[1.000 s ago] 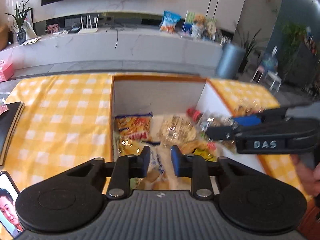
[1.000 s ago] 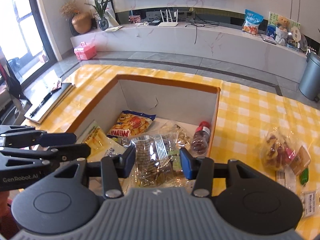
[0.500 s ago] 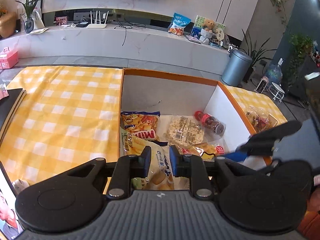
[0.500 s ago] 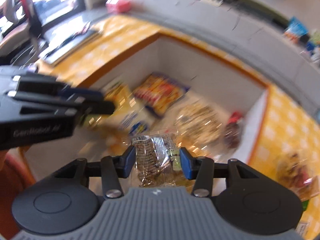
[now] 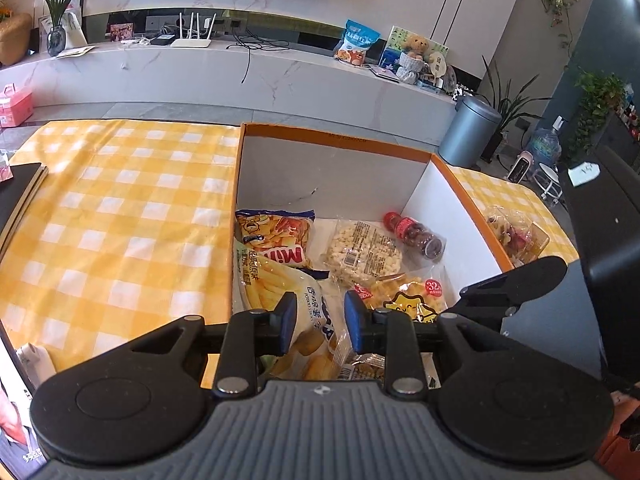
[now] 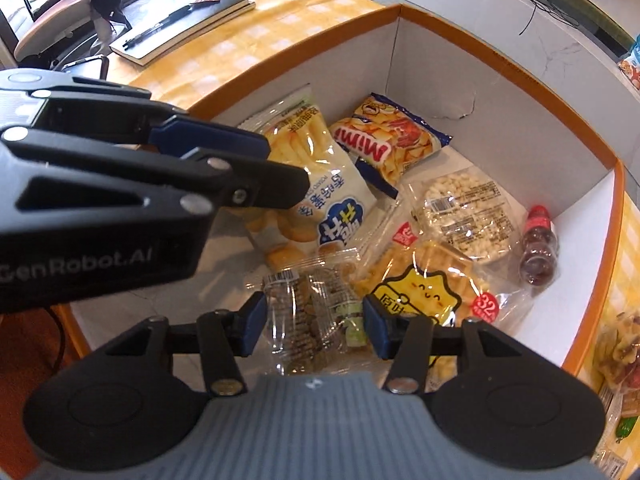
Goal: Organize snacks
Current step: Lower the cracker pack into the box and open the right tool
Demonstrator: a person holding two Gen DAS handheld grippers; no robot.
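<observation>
An orange-rimmed white box holds a Mimi chip bag, a fries bag, a round rice-cake pack, a red-capped bottle and a yellow waffle pack. My right gripper is low inside the box. Its jaws are opening, and a clear snack packet still touches both pads. My left gripper hovers over the fries bag, jaws opening, with nothing between them.
A bag of mixed snacks lies on the yellow checked tablecloth right of the box. A notebook with a pen sits at the table's left edge, a phone nearer me.
My right gripper has tipped down and sunk into the box with the clear packet, and its jaws stand slightly wider. The left gripper's jaws narrowed, then widened a little.
</observation>
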